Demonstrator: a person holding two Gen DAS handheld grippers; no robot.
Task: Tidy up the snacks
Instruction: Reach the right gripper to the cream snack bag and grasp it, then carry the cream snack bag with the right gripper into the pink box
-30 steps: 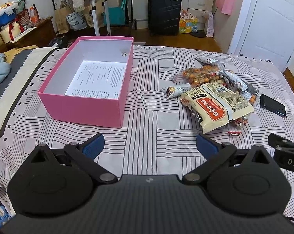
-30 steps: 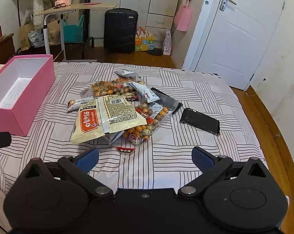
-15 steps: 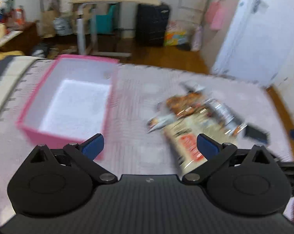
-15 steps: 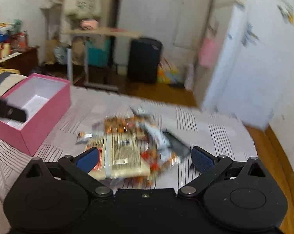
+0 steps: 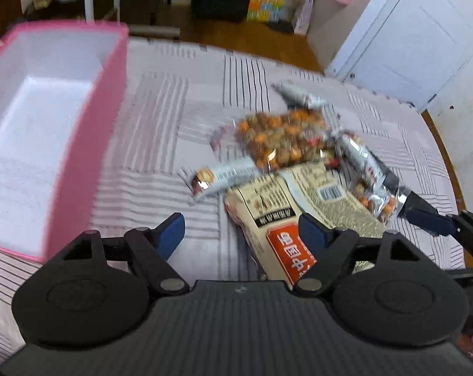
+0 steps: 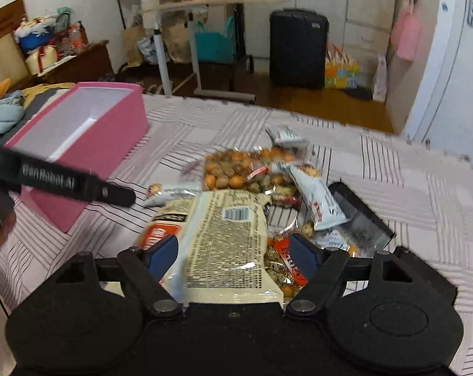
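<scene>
On the bed (image 6: pixel 393 188), which has a striped cover, I see the snacks lying together in one pile, to the right of the pink box (image 6: pixel 111 138). The box is open at the top, and its white inside shows only a sheet of paper on the bottom.

My right claw (image 6: pixel 233 250) is wide open and holds nothing. Its two blue fingertips (image 6: pixel 161 250) stand on either side of the large beige packet (image 6: pixel 227 235), which lies at the near edge of the pile; I cannot tell if they touch it. Behind this packet is a clear bag of orange and brown nuts (image 6: pixel 246 172), with some small silver packets (image 6: pixel 318 200) around it. A black phone (image 6: pixel 358 210) lies just at the right of the pile.

My left claw (image 5: pixel 242 235) is also wide open and empty. It hangs over the cover between the box (image 5: pixel 89 144) and the pile, with its right fingertip over the beige packet (image 5: pixel 274 213). In the right camera its black body (image 6: pixel 64 181) crosses in front of the box.
</scene>
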